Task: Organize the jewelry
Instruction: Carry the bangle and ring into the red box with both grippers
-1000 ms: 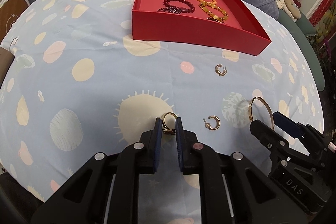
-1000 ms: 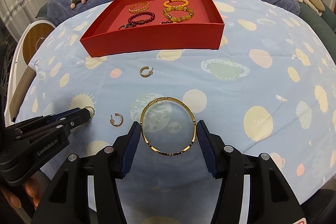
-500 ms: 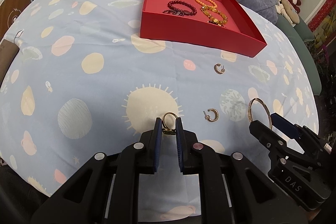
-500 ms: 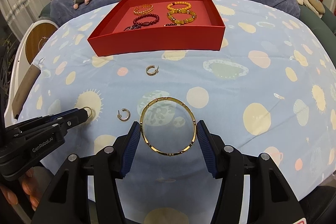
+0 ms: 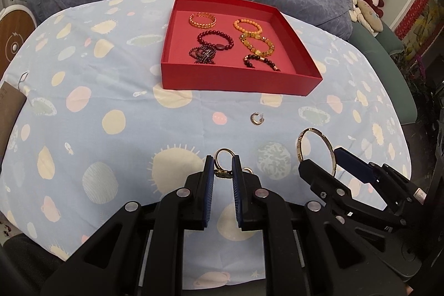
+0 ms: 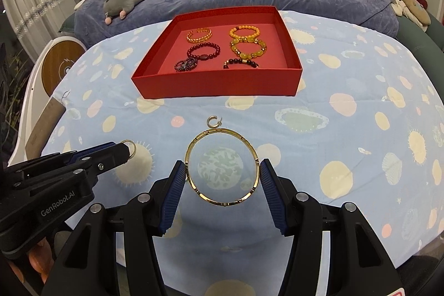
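The right gripper (image 6: pixel 223 178) pinches the gold bangle (image 6: pixel 222 166) only at its rim and the left gripper (image 5: pixel 223 167) nips a small ring (image 5: pixel 222 157), both above the tablecloth's (image 6: pixel 319 135) near edge, so either could slip before the red tray (image 6: pixel 216 86).

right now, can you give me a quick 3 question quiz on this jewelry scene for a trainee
1. True or false: the right gripper is clamped on the large thin gold bangle.
2. What does the left gripper hold between its blue pads?
A. a small gold ring
B. an orange bead bracelet
C. a hoop earring
3. Fill in: the beaded bracelets lie inside the shallow ____ box on the planet-print blue cloth.

Key
1. True: both pads press the bangle's sides.
2. A: the small gold ring sits in the narrow gap.
3. Red.
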Demonstrator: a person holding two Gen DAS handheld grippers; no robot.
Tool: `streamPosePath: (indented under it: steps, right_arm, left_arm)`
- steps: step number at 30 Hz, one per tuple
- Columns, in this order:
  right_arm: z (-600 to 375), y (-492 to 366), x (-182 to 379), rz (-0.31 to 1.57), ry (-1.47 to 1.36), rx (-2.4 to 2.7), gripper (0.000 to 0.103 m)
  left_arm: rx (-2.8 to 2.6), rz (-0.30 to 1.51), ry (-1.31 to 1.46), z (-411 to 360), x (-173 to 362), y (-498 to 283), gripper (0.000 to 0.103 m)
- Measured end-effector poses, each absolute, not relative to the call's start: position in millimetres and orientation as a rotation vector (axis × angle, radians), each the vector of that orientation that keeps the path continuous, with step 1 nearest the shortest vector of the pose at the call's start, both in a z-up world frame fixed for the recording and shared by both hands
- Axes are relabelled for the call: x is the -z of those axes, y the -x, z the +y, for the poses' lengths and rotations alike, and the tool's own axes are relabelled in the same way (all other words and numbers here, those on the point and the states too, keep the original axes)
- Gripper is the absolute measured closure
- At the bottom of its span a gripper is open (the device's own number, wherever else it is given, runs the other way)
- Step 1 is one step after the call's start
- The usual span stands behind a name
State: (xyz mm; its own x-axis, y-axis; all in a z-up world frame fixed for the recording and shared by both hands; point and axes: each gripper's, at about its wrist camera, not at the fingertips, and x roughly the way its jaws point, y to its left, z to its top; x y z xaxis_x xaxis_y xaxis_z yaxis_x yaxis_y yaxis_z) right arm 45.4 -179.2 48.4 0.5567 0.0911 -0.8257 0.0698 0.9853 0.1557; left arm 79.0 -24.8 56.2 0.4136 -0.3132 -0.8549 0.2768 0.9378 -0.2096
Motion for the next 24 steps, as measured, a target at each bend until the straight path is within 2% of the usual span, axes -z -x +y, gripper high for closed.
streamPosePath:
  steps: [16,24]
  right_arm:
    - [-207,-113,-83,0.896,-0.195,-0.005,0.05]
    - [-222,-167,-79,0.895,-0.198,-0.003,0.05]
  left_arm:
    - [0.395,1.018,0.04,-47,-84,-141,0.09]
    - [0.379,0.991,0.046,-53,-89,-197,0.09]
